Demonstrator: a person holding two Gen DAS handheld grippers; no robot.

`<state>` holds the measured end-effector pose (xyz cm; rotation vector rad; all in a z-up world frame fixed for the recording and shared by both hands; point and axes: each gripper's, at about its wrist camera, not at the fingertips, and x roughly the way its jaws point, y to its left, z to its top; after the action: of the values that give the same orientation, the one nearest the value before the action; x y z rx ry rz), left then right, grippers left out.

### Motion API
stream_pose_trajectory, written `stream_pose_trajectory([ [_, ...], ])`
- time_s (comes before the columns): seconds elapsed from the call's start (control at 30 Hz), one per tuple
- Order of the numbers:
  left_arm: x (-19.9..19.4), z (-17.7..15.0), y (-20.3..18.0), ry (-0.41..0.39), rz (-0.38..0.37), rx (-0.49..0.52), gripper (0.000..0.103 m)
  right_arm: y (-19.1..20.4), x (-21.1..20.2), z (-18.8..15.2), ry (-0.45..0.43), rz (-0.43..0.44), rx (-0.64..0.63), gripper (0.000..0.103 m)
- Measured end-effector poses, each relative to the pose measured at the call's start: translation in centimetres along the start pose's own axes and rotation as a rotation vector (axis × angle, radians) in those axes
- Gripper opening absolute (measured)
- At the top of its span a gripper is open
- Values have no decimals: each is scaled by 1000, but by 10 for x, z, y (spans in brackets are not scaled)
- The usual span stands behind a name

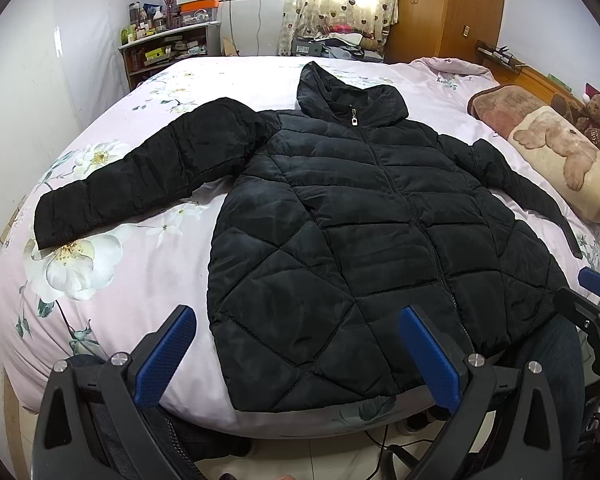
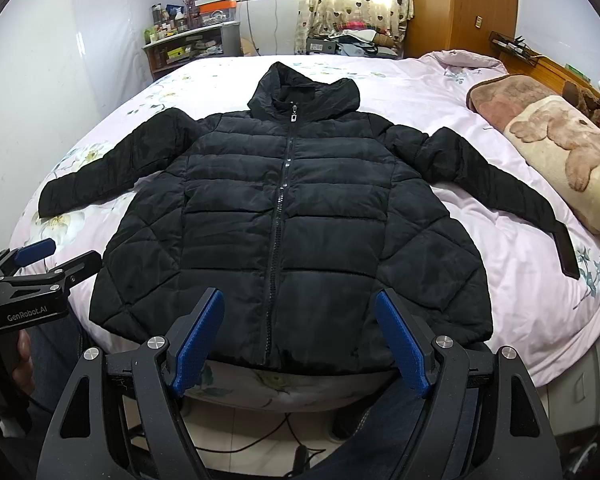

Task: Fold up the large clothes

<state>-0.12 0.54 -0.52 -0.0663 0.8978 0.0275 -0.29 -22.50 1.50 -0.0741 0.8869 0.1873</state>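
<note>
Black quilted hooded puffer jacket (image 2: pixel 292 216) spread flat, zipped, sleeves out, hem at near edge of pink floral bed (image 2: pixel 420 92). Left gripper (image 1: pixel 298 344) and right gripper (image 2: pixel 300 332) both released, grasping nothing, poised off that edge.

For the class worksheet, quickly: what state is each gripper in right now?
Left gripper: open, holding nothing.
Right gripper: open, holding nothing; jacket untouched.

In front of me a black quilted puffer jacket (image 2: pixel 296 216) lies face up and flat on the bed (image 2: pixel 512 300), zipped to the collar. Its hem reaches the near edge of the bed and its hood (image 2: pixel 304 88) points toward the far edge. Both sleeves (image 2: pixel 100 172) spread out sideways and angle downward.
</note>
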Motion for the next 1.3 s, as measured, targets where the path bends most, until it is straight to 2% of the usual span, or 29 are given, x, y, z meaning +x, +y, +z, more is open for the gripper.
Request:
stream_pose_trajectory([
  [1.3,0,2,-1,8,-2,-9,103,5,5,-4,11,7,-3,78],
])
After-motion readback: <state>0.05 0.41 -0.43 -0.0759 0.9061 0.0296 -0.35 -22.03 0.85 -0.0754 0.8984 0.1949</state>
